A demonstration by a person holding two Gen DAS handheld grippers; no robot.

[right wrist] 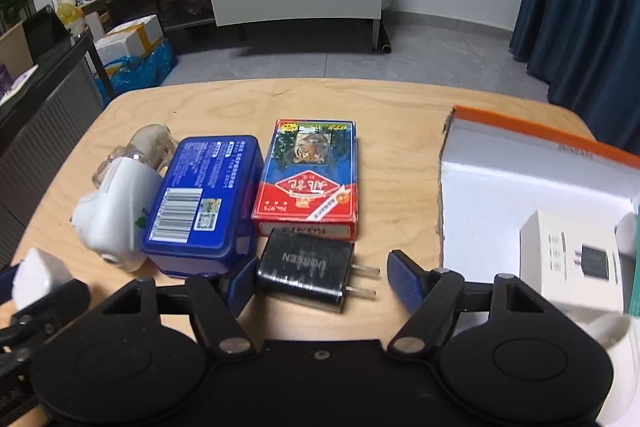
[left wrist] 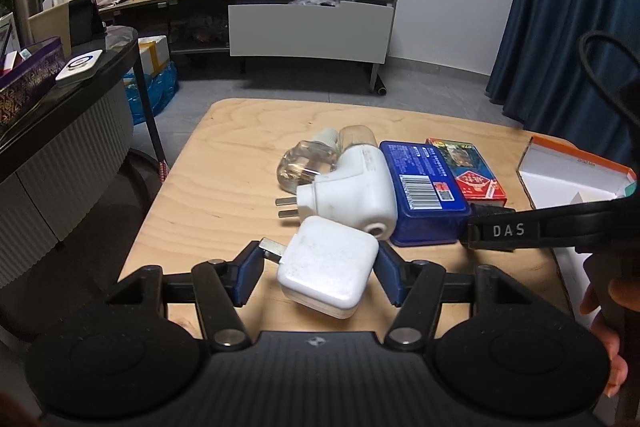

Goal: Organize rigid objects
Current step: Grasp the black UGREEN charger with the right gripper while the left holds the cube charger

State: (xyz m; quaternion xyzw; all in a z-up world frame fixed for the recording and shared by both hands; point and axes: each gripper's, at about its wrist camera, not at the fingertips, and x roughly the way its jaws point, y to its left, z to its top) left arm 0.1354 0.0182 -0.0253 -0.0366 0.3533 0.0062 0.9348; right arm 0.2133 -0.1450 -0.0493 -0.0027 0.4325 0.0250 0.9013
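Fingers of the left gripper (left wrist: 320,267) close on the white charger (left wrist: 329,267), one blue pad on its prong end and the other on its far corner, the block tilted and seemingly clear of the wooden table (left wrist: 224,163). In the right wrist view the right gripper (right wrist: 320,279) stands wide around the black charger (right wrist: 306,269) — the left pad touches or nearly touches its body, the right pad sits clear of the two prongs, so nothing is clamped. From the black charger, bare tabletop lies open at 3 o'clock up to the cardboard wall of the open box (right wrist: 472,187), whose orange rim runs at 2 o'clock; a small white carton (right wrist: 572,259) lies inside it. At 12 o'clock, just beyond the black charger, the red card pack (right wrist: 310,183) lies flat, edge to edge with the blue tin (right wrist: 204,199) at 11 o'clock. The white plug-in vaporiser (right wrist: 116,215) presses against the tin's left side, with a clear bottle (left wrist: 298,163) just behind it. Beyond these the table is bare wood out to its rounded far edge, then grey floor.
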